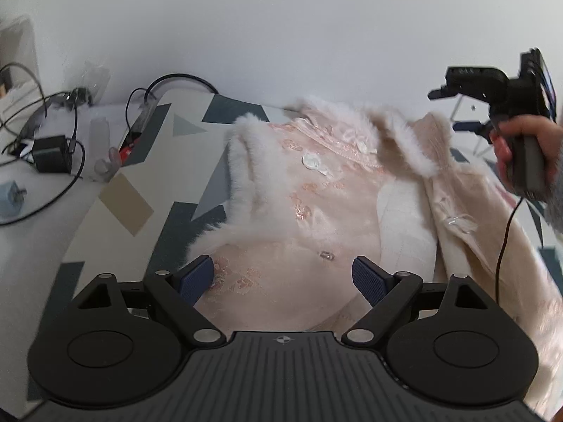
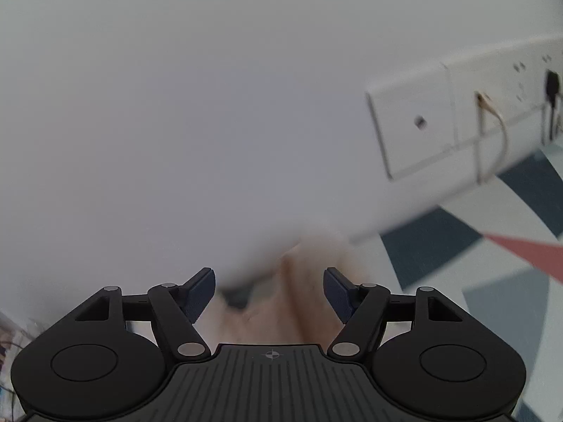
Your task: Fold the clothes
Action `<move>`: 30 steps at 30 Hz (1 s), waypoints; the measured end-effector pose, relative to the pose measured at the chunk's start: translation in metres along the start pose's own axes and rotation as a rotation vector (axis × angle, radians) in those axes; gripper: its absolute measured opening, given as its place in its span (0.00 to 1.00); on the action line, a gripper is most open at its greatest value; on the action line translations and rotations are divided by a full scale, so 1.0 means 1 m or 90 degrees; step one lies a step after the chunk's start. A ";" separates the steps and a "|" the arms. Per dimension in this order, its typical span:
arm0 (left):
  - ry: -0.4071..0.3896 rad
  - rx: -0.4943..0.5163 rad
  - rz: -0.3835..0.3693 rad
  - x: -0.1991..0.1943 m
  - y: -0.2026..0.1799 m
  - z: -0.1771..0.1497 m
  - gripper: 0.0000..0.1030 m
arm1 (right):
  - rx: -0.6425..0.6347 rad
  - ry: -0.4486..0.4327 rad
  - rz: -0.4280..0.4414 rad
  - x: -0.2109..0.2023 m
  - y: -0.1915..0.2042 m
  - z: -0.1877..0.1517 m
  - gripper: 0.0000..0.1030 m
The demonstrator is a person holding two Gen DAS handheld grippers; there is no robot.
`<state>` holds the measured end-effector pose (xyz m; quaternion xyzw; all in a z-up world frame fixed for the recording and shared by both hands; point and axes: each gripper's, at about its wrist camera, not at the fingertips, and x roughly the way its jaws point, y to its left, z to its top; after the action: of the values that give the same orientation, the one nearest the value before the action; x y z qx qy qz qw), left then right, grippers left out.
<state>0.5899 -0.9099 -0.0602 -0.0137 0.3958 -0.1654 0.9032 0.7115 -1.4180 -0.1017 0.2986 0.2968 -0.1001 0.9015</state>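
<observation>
A plain white wall stands behind the desk (image 1: 116, 193), which is covered with a cloth of grey, dark blue and beige shapes; on its left end you see loose black cables (image 1: 42, 112) and a small black adapter (image 1: 51, 158), well apart from your work. The pink garment (image 1: 309, 218), a padded vest or jacket with white fur trim (image 1: 239, 161) at the collar and armholes, lies on this cloth, in the middle and toward the right of the left wrist view. Its left half is spread rather flat, with the clear buttons facing up. The right front panel (image 1: 454, 190) is turned over, so that the pale lining (image 1: 404, 232) shows beside it. I judge this as a first fold that is only begun or still untidy: the edges do not meet and the fabric makes waves on the right side. Your left tongs (image 1: 281, 277) stand wide just above the lower part of the garment, and nothing is pressed between the blue pads (image 1: 197, 277). Your right tongs (image 2: 269, 293) are also apart and empty; in the right wrist view they look mostly at the wall and at a white socket strip (image 2: 457, 119), with only a blurred piece of pale fabric below them. In the left view your right hand (image 1: 520, 154) holds its tool raised at the far right, clear of the cloth. So most of the work remains, in my judgement: to smooth the turned panel, bring in the other side, and then fold the length.
</observation>
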 end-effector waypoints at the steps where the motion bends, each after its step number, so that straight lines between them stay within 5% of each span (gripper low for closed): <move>1: 0.001 0.002 -0.004 -0.002 0.000 0.000 0.86 | 0.020 -0.013 0.002 -0.012 -0.007 -0.012 0.71; 9: 0.013 0.087 -0.095 -0.023 -0.036 -0.017 0.89 | 0.159 -0.087 -0.041 -0.143 -0.105 -0.108 0.73; 14: 0.087 0.112 -0.182 -0.020 -0.063 -0.040 0.90 | 0.212 -0.110 -0.129 -0.212 -0.170 -0.151 0.73; 19: 0.142 0.138 -0.264 -0.022 -0.097 -0.055 0.90 | 0.210 -0.064 -0.173 -0.246 -0.211 -0.189 0.73; 23: 0.212 0.160 -0.324 -0.018 -0.129 -0.066 0.91 | 0.259 -0.053 -0.157 -0.251 -0.221 -0.207 0.73; 30: 0.288 0.175 -0.282 0.007 -0.158 -0.094 0.90 | 0.229 -0.004 -0.144 -0.247 -0.217 -0.211 0.74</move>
<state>0.4807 -1.0517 -0.1050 0.0592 0.5474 -0.4084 0.7281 0.3353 -1.4653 -0.1950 0.4190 0.3033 -0.2528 0.8177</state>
